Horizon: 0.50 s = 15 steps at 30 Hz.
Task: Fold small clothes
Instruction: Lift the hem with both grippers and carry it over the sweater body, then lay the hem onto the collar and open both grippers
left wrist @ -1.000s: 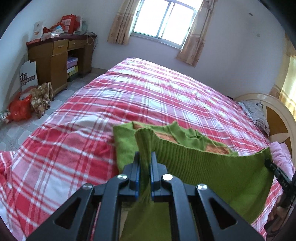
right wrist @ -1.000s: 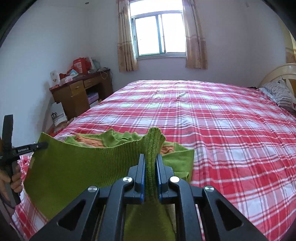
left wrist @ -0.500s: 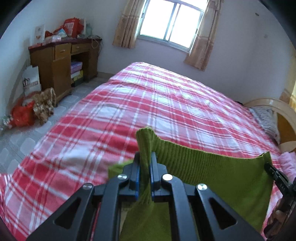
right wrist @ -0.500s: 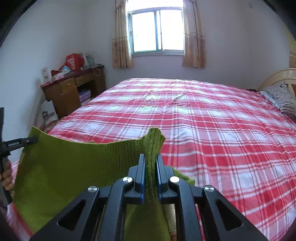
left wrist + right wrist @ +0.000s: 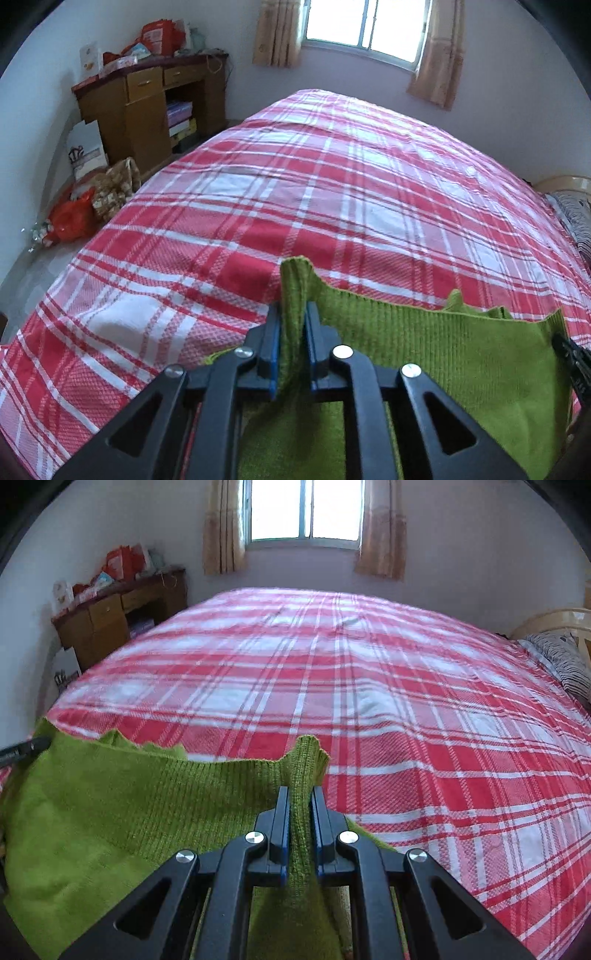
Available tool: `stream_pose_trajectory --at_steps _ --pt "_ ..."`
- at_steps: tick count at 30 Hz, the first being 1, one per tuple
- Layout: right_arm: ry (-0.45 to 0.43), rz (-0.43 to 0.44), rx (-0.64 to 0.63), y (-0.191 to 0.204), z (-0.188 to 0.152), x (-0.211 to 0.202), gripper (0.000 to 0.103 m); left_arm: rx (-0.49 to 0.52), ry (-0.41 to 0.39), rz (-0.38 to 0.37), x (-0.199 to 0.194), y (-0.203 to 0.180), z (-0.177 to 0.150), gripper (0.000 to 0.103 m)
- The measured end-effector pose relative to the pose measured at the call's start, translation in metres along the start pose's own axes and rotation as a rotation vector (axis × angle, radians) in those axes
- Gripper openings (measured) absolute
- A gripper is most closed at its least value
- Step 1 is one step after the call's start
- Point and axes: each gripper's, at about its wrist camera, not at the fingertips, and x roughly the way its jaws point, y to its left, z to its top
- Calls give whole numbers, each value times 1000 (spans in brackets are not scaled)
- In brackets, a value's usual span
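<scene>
Left gripper (image 5: 293, 325) clamped on one ribbed corner of the green sweater (image 5: 454, 354); right gripper (image 5: 300, 812) clamped on the opposite corner. The sweater (image 5: 110, 805) hangs stretched between the two grippers, above the near edge of the bed (image 5: 332, 192), which is covered in a red-and-white plaid sheet. Beyond the bed: a window (image 5: 304, 509) with curtains. Left of the bed: a wooden desk (image 5: 147, 107); a striped pillow (image 5: 561, 661) lies at its right side.

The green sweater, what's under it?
The green sweater hangs from both tongs, left and right, over the red plaid bed cover. Only that cover shows around it; whatever lies directly beneath is hidden.
</scene>
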Motion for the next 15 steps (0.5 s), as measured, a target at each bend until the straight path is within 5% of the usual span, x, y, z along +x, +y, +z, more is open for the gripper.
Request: stream_pose_trajectory --at_steps 4,7,10,15 --pt "56 -22 -30 6 -1 9 14 15 2 52 0 -4 -1 30" --pt "57 -68 -40 8 -1 9 26 21 -8 103 -6 -5 -4 50" --pt "50 -84 -29 5 0 6 35 33 -22 130 -24 -6 -9 51" --pt "-70 -48 83 -17 -7 -35 35 106 -51 173 -67 -15 -32 72"
